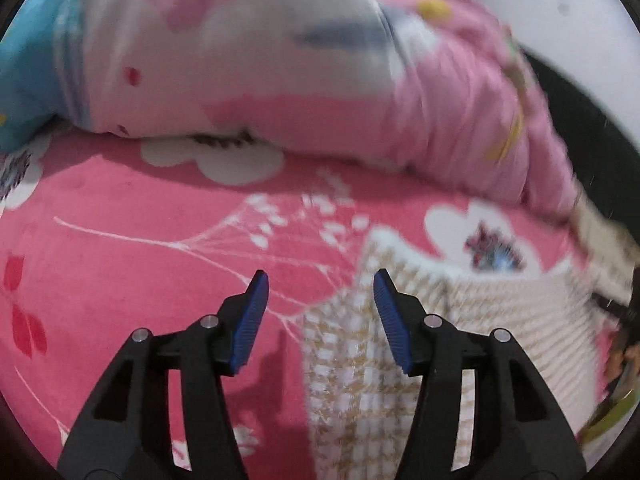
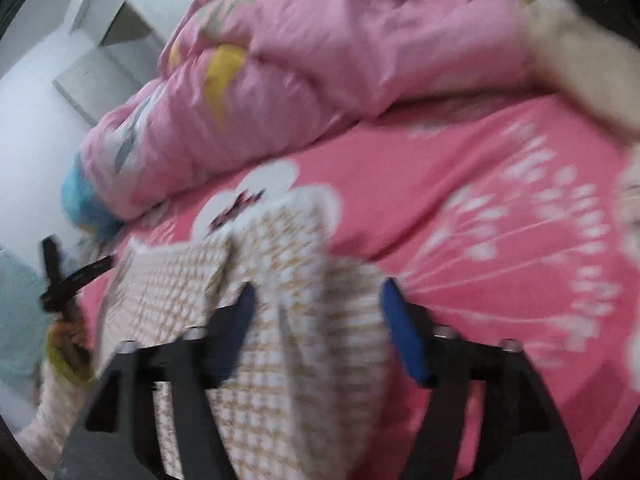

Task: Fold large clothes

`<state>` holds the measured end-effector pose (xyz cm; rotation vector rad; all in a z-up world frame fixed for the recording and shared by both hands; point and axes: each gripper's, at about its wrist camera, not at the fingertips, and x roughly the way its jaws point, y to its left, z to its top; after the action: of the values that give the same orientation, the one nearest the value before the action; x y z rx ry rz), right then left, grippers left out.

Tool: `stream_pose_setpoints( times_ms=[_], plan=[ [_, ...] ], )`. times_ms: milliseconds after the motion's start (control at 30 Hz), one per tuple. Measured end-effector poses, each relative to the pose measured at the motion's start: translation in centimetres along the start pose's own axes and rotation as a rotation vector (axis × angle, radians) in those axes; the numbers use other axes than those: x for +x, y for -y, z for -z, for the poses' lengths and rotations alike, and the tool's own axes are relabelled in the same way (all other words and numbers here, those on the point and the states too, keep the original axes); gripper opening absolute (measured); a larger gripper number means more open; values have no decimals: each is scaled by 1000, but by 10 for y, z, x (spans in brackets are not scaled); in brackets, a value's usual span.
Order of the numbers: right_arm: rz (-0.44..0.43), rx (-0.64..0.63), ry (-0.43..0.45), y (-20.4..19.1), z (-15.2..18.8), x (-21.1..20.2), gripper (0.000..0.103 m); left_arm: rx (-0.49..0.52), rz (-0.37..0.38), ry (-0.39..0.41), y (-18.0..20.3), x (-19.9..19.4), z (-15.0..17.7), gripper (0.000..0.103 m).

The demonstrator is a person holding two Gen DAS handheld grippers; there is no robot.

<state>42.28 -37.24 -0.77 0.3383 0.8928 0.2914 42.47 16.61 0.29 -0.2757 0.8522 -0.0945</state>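
at lower centre of both views, the left gripper [image 1: 321,286] and right gripper [image 2: 318,294] are hanging with jaws spread wide over the checked garment [image 2: 280,320], gripping nothing.

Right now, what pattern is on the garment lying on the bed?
A tan-and-white houndstooth check on the garment, clearest in the left wrist view.

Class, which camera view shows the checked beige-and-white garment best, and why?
The right wrist view: the checked garment fills its lower middle, spread on the pink bedsheet, though blurred. The left wrist view shows only one corner of it, at lower right.
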Motion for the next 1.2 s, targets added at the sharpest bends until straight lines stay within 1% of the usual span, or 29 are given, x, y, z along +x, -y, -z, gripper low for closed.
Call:
stream_pose_setpoints(
  times_ms=[33, 67, 100, 167, 200, 233, 267, 333, 367, 400, 433, 467, 500, 533, 567, 600, 633, 667, 733, 767, 800, 900, 933, 1000, 1067, 1100, 1133, 1167, 1200],
  plan=[
    [3, -21, 41, -6, -4, -8, 69, -3, 21, 18, 2, -7, -3, 52],
    [-23, -34, 63, -15, -6, -11, 69, 10, 53, 24, 8, -12, -5, 52],
    [-45, -52, 67, -27, -8, -9, 69, 25, 73, 18, 16, -12, -6, 52],
    [-46, -110, 52, -50, -12, 6, 68, 85, 117, -16, 45, -2, -7, 54],
    [-38, -144, 40, -64, -14, 16, 63, 113, 127, -39, 59, 6, -7, 56],
    [-20, -182, 16, -79, -15, 32, 56, 151, 127, -72, 75, 19, -5, 58],
    [-10, -199, -3, -87, -18, 46, 55, 181, 117, -99, 87, 32, -3, 58],
    [16, -201, -57, -87, -21, 76, 51, 181, 87, -144, 93, 56, -1, 58],
    [42, -184, -70, -81, -21, 85, 47, 145, 68, -171, 88, 71, -1, 58],
    [60, -154, -86, -71, -21, 92, 47, 95, 79, -180, 79, 79, -1, 58],
    [48, -90, -104, -52, -22, 97, 46, 40, 107, -180, 68, 83, -2, 58],
    [2, -20, -111, -33, -22, 96, 44, -33, 155, -178, 54, 85, -2, 57],
    [-65, 73, -109, -10, -20, 91, 32, -82, 194, -177, 44, 85, -2, 57],
    [-81, 124, -104, 5, -18, 84, 18, -131, 228, -174, 33, 82, -2, 57],
    [-65, 159, -95, 17, -14, 73, 19, -158, 230, -173, 25, 78, -1, 57],
    [-10, 180, -96, 26, -11, 63, 31, -171, 225, -177, 18, 74, 0, 57],
    [24, 192, -90, 33, -8, 55, 36, -187, 233, -182, 13, 69, 1, 56],
    [58, 194, -81, 37, -5, 43, 36, -190, 216, -176, 10, 61, 2, 55],
    [76, 179, -44, 37, 2, 14, 36, -112, 123, -130, 15, 36, 4, 55],
    [82, 167, -24, 33, 6, 0, 36, -63, 107, -99, 20, 20, 7, 55],
    [90, 150, -5, 26, 10, -14, 37, -42, 105, -84, 21, 8, 9, 55],
    [77, 27, 35, -20, 38, -50, 49, 32, 159, -44, 39, -32, 30, 55],
    [84, -25, 28, -36, 50, -53, 52, 59, 179, -44, 45, -41, 38, 56],
    [92, -104, 27, -60, 78, -60, 55, 106, 183, -54, 54, -51, 58, 56],
    [97, -125, 28, -65, 103, -61, 57, 123, 138, -84, 52, -48, 86, 57],
    [99, -112, 16, -60, 115, -59, 58, 113, 107, -103, 50, -41, 94, 57],
    [112, -69, -24, -48, 128, -51, 58, 87, 79, -135, 40, -33, 106, 56],
    [136, -24, -57, -36, 138, -45, 58, 72, 77, -142, 35, -31, 111, 54],
    [137, 4, -68, -27, 146, -45, 58, 59, 77, -124, 29, -35, 118, 53]
  ],
)
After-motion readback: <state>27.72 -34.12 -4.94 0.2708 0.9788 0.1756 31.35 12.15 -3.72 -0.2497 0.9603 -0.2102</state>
